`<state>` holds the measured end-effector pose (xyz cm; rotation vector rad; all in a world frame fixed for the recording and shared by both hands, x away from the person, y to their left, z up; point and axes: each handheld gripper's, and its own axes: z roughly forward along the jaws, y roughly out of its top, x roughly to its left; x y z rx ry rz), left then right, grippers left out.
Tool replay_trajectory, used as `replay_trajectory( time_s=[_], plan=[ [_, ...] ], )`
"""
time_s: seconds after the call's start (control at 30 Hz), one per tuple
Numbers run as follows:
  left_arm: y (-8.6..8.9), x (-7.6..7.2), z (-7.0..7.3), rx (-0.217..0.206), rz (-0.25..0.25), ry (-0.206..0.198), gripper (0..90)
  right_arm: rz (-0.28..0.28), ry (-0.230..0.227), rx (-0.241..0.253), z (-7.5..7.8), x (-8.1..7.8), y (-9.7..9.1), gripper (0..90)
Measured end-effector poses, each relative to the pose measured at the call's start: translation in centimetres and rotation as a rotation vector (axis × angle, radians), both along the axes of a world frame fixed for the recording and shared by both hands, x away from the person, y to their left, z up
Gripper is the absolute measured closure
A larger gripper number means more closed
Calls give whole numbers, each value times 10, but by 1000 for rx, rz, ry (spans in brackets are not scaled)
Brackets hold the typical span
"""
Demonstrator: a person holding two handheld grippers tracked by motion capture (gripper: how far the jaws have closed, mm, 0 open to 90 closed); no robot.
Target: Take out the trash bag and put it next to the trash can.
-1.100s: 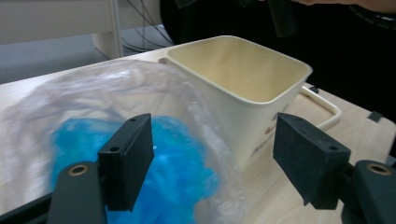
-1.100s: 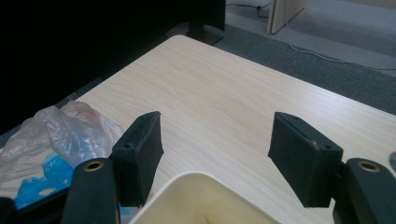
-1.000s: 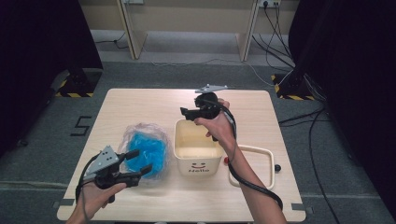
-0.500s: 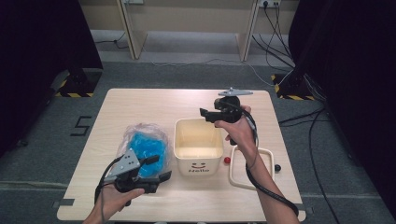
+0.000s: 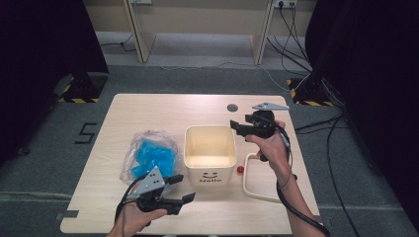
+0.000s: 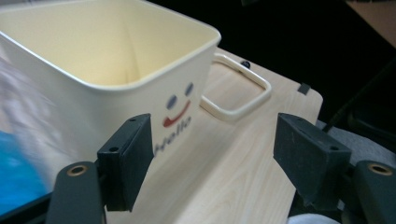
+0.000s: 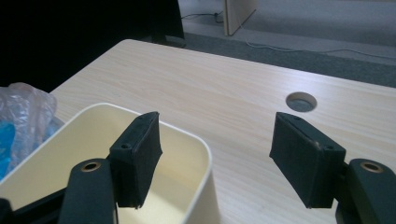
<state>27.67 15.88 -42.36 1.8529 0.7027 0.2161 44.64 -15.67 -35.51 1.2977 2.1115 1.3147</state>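
A cream square bin point(image 5: 209, 154) with a smiley face and "Hello" on its front stands empty at the table's middle. My left gripper point(image 5: 182, 189) is open near the front edge, pointing right, just left of the bin's front corner. In the left gripper view its jaws point(image 6: 215, 154) are wide apart with nothing between them, and the bin point(image 6: 116, 60) is close ahead. My right gripper point(image 5: 237, 127) hovers open at the bin's back right corner, pointing left. In the right gripper view its jaws point(image 7: 215, 158) are empty above the bin's rim point(image 7: 187, 135).
A clear plastic bag point(image 5: 148, 155) with blue contents lies left of the bin. A cream rectangular ring point(image 5: 258, 178) and a small red ball point(image 5: 240, 169) lie to the bin's right. The wooden table point(image 5: 148, 113) has a round hole point(image 5: 232, 107) at the back.
Both hands have moved to the right. The left gripper went from beside the bag to the bin's front left corner. The right one went from behind the bin to its back right corner.
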Motion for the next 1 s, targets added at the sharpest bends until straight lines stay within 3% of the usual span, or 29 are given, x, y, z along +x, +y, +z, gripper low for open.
replay_trajectory(
  time_s=[0.1, 0.4, 0.53, 0.83, 1.0],
  plan=[
    [-8, 0, -11, 8, -15, 19, 280, -23, 2, -4, -5, -4, -12, 330],
    [-23, -3, -39, 75, -23, 21, 253, -87, 22, -40, -26, -16, -50, 329],
    [-26, -2, -48, 90, -13, 15, 218, -115, 52, -19, -41, -22, -65, 326],
    [-28, -5, -64, 114, 9, 1, 154, -158, 66, 37, -64, -37, -79, 274],
    [-28, -8, -73, 113, 2, 13, 148, -178, 61, 25, -74, -44, -79, 240]
  ],
)
